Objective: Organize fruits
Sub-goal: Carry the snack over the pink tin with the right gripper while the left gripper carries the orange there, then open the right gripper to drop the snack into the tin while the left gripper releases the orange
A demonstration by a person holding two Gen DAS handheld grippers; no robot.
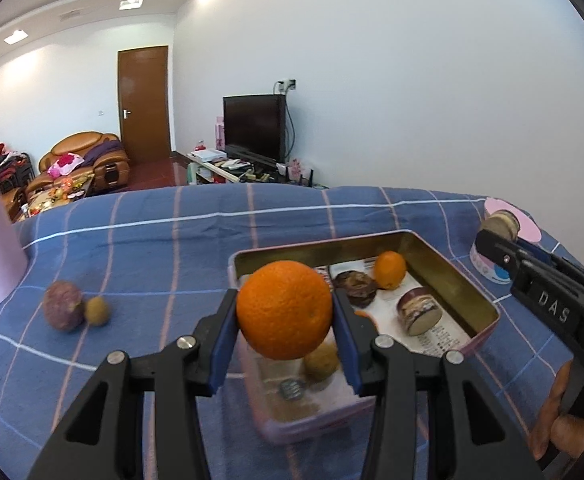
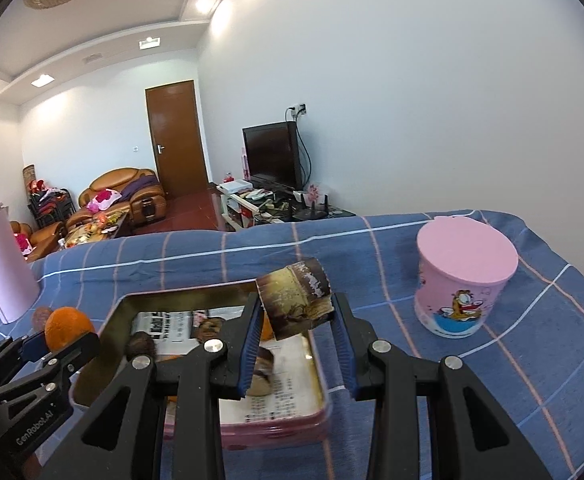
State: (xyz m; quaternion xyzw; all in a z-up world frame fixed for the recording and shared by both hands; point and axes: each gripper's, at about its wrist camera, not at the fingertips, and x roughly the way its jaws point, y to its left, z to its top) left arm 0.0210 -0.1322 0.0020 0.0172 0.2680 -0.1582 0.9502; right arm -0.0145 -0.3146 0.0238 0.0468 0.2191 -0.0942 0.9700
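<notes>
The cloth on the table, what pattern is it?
Blue cloth with white and pink checks, clearest from the right wrist.

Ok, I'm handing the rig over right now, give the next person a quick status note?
Left gripper: shut on a large orange, above the near end of the pink tin.
Right gripper: shut on a brown banana chunk, above the tin's far-right part.
In the tin: a small orange, a dark round fruit, another banana chunk, a yellowish fruit.
On the cloth, left: purple fruit beside a small yellow fruit.
Left to do: place both held pieces, then likely these two.
</notes>
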